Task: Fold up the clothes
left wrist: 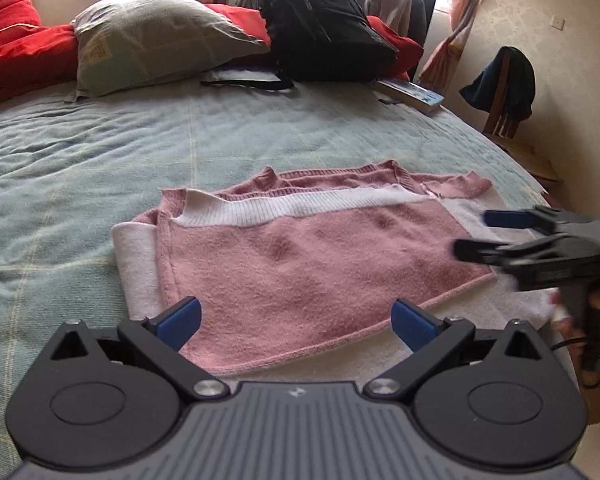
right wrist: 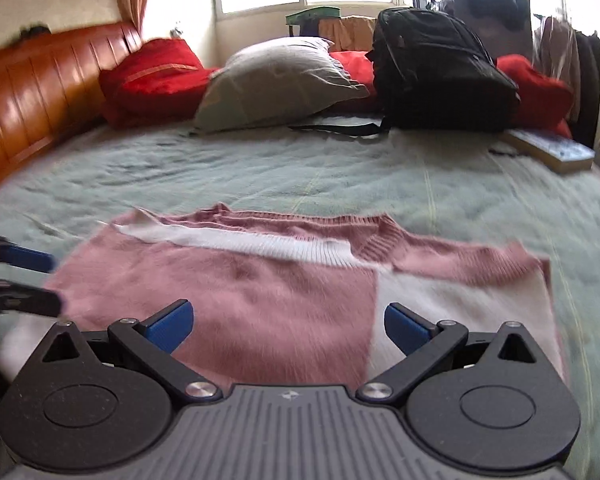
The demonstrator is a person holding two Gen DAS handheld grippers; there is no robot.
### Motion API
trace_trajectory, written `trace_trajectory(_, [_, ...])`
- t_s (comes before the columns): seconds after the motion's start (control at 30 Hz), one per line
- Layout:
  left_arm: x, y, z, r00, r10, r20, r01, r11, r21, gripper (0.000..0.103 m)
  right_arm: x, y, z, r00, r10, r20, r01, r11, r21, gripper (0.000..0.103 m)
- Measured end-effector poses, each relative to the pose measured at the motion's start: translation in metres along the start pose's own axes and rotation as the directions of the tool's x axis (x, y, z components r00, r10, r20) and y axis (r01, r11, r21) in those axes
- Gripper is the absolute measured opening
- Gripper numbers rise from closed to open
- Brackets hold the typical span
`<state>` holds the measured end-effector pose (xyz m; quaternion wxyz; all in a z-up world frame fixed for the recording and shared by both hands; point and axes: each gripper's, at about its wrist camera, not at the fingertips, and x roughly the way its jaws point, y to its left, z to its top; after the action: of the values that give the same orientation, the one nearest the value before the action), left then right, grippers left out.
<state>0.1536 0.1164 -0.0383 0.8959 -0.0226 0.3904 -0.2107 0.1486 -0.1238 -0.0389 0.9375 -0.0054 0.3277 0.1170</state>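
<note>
Left gripper (left wrist: 296,322) spread wide, empty, over near hem of pink-and-white sweater (left wrist: 300,248). Right gripper (right wrist: 288,326) same, gaping. Sweater lies folded flat on pale-green blanket (left wrist: 100,152), motion-blurred in right view. Beyond: grey pillow (left wrist: 160,36), black backpack (left wrist: 320,28), book (left wrist: 410,94) partly cut off.

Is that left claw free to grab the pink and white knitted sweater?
Probably yes: the left claw is open just over the pink and white knitted sweater, nothing between them.

fuzzy knit sweater (left wrist: 300,248), glossy wooden headboard (right wrist: 28,96)
</note>
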Motion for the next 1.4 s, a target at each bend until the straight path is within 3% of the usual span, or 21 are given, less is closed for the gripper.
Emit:
trace_trajectory(0.1, [-0.002,0.005,-0.001,1.0,0.001,0.002,-0.001,1.0,-0.013,0.101,0.029,0.011,-0.004,0.998,-0.028,-0.056,0.027,1.0,-0.008,0.103])
trace_trajectory(0.2, [-0.004,0.011,-0.002,1.0,-0.01,0.013,0.01,1.0,-0.027,0.101,0.034,0.015,-0.012,0.999,-0.037,-0.036,0.036,0.999,-0.025,0.103])
trace_trajectory(0.3, [-0.003,0.015,-0.002,1.0,-0.021,0.02,0.021,0.999,-0.038,0.101,0.033,0.007,-0.009,0.998,-0.001,-0.059,0.0,1.0,-0.005,0.103])
trace_trajectory(0.43, [-0.006,0.022,0.0,0.999,-0.01,0.043,0.012,0.999,-0.053,0.101,0.031,0.008,-0.007,0.996,0.025,-0.084,-0.031,0.997,-0.067,0.103])
trace_trajectory(0.53, [-0.015,0.037,0.0,0.996,-0.005,0.084,0.013,0.995,-0.095,0.101,0.025,0.008,-0.003,0.997,0.027,-0.076,-0.029,0.999,-0.023,0.103])
trace_trajectory(0.63, [-0.019,0.06,-0.002,0.996,-0.002,0.093,0.019,0.983,-0.181,0.101,0.012,0.004,-0.002,0.993,0.111,-0.04,-0.108,0.991,0.078,0.103])
trace_trajectory(0.73, [-0.014,0.085,-0.006,0.997,-0.05,0.057,0.065,0.955,-0.289,0.101,0.0,0.003,-0.001,0.978,0.209,0.008,-0.208,0.969,0.132,0.103])
trace_trajectory(0.83, [-0.002,0.11,-0.012,0.988,-0.157,0.007,0.146,0.899,-0.413,0.101,-0.01,0.008,0.002,0.968,0.247,0.045,-0.251,0.959,0.13,0.103])
trace_trajectory(1.0, [0.02,0.14,-0.016,0.947,-0.321,-0.02,0.253,0.783,-0.568,0.101,-0.011,0.011,0.004,0.97,0.24,0.04,-0.243,0.959,0.148,0.103])
trace_trajectory(1.07, [0.03,0.146,-0.014,0.927,-0.373,-0.027,0.284,0.749,-0.598,0.101,-0.012,0.008,0.003,0.972,0.233,0.039,-0.237,0.958,0.164,0.103])
trace_trajectory(1.33, [0.065,0.147,0.01,0.905,-0.421,-0.06,0.306,0.742,-0.596,0.102,-0.014,-0.001,0.001,0.977,0.208,0.033,-0.211,0.953,0.216,0.103])
trace_trajectory(1.4, [0.075,0.149,0.015,0.896,-0.442,-0.048,0.326,0.727,-0.605,0.102,-0.015,-0.001,0.001,0.978,0.207,0.025,-0.207,0.955,0.213,0.103])
